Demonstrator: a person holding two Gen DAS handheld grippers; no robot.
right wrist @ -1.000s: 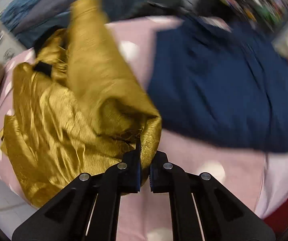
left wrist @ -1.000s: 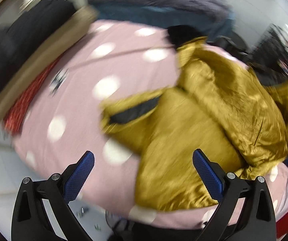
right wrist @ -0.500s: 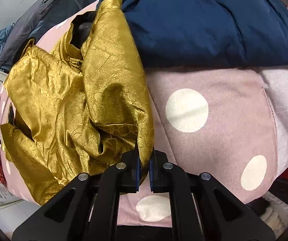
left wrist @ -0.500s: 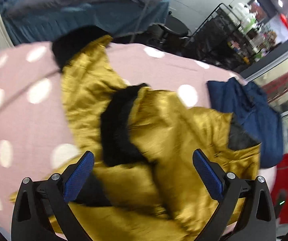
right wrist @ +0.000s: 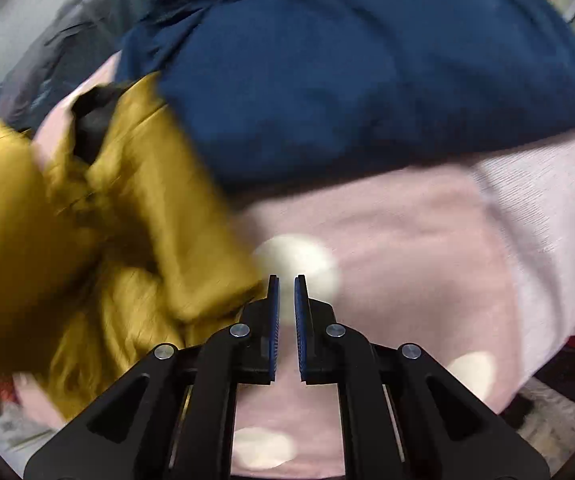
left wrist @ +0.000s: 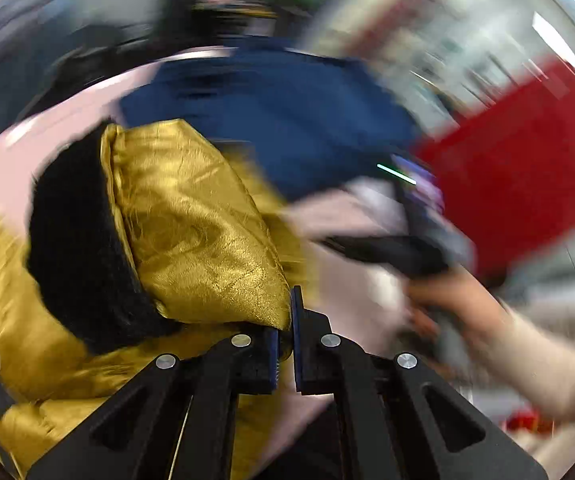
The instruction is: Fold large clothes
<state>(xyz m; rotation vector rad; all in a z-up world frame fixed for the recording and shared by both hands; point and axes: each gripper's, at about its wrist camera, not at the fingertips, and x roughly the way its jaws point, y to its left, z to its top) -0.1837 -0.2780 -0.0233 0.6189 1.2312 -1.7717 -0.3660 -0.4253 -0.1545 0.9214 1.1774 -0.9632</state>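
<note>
A shiny gold jacket with a black furry lining lies on a pink, white-dotted cover. My left gripper is shut on the gold jacket's edge. In the right wrist view the gold jacket lies blurred at the left. My right gripper has its jaws nearly together with a narrow gap and nothing between them, just right of the jacket's edge. The person's hand with the right gripper shows in the left wrist view.
A dark blue garment lies on the far part of the cover, also visible in the left wrist view. A red surface is at the right. Grey and teal fabric lies at the back left.
My left gripper went from wide open to shut on the gold jacket's edge. My right gripper let go of the jacket and now sits empty beside it. Both views are motion blurred.
</note>
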